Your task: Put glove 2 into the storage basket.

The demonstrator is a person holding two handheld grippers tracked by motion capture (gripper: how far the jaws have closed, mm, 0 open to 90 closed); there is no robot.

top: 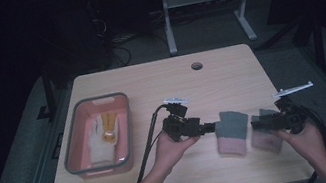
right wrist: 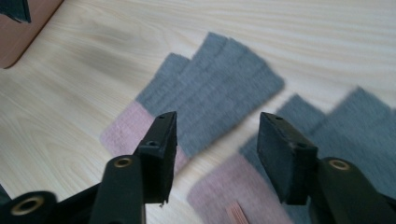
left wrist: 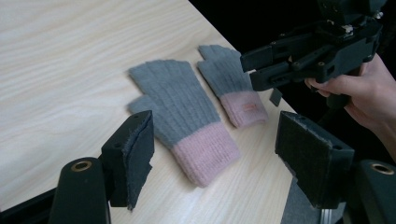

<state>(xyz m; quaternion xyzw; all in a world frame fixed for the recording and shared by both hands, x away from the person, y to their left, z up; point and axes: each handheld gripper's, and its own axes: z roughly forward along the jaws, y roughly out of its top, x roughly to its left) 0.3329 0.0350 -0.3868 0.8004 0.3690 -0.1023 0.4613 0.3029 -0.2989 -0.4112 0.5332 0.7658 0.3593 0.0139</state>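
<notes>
Light wood table (top: 160, 84), dark room behind. Two grey mittens with pink cuffs lie flat side by side near the front right edge. Left mitten (top: 232, 132) sits just right of the left gripper (top: 210, 127), jaws spread, nothing between them. Right mitten (top: 266, 135) lies under the right gripper (top: 256, 124), jaws apart and empty. Grey bin (top: 76, 152) with a white glove (top: 102, 139) at far left
</notes>
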